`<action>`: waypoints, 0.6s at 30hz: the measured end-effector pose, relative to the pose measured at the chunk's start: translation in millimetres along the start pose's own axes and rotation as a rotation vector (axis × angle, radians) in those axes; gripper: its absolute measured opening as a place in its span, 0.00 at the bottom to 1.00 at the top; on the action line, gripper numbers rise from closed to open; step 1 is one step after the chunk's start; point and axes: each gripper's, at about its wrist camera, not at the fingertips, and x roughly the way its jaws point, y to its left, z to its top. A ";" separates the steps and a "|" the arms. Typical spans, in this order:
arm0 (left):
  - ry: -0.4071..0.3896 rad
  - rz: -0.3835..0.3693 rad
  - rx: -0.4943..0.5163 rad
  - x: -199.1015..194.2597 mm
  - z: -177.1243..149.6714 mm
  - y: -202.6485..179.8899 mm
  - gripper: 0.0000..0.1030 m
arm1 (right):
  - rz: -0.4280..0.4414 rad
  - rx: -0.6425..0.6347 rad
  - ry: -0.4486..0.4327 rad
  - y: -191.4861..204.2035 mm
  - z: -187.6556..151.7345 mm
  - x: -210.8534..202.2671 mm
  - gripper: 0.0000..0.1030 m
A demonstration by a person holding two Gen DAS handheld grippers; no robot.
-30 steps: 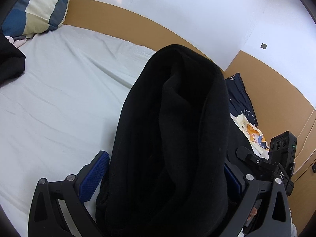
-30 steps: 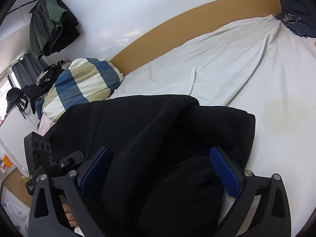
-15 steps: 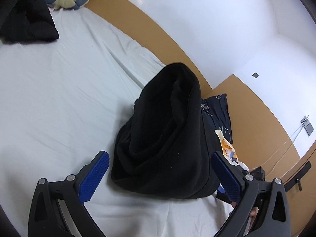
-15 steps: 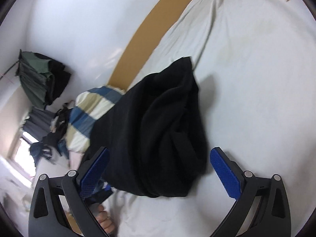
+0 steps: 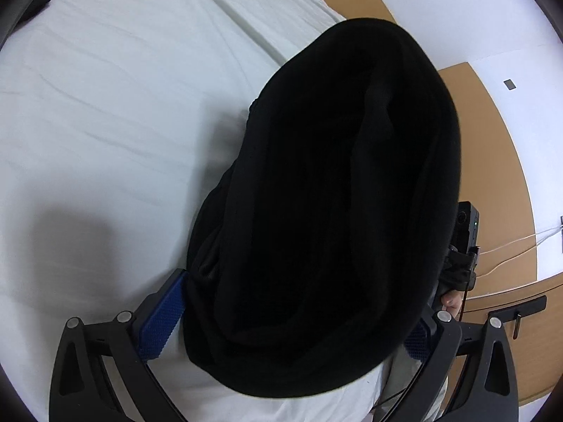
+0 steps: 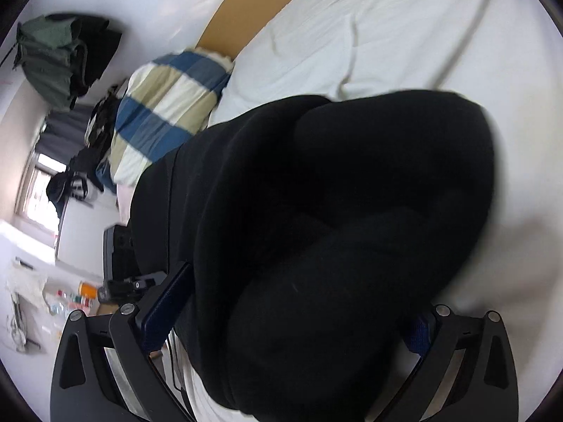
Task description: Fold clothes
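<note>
Black garment (image 5: 334, 211) bundle now fills both wrist views, much closer than half a second ago, when it sat clear ahead of both sets of pads.

Left gripper (image 5: 285, 323): jaws wide apart, bundle between them, its edge against the left blue pad (image 5: 160, 320); not clamped. Right gripper (image 6: 292, 320): jaws also spread, bundle bulging between and over them, right pad mostly hidden. Garment rests on the white bed sheet (image 5: 105, 105); striped pillow (image 6: 165, 112) far left in right view, blurred.
</note>
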 end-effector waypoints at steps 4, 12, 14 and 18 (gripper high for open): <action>-0.016 -0.001 0.016 7.8 4.7 -8.6 1.00 | 0.118 -0.084 0.006 1.6 -2.6 9.7 0.94; -0.111 0.024 0.014 15.7 3.9 -52.7 0.97 | 0.074 -0.157 -0.059 13.8 7.1 -32.3 0.64; -0.123 0.030 0.000 22.5 12.4 -67.5 0.96 | -0.016 -0.217 -0.036 24.0 28.7 -51.3 0.61; -0.137 0.009 -0.040 53.4 41.4 -110.6 0.92 | -0.182 -0.221 -0.034 20.6 77.4 -101.1 0.54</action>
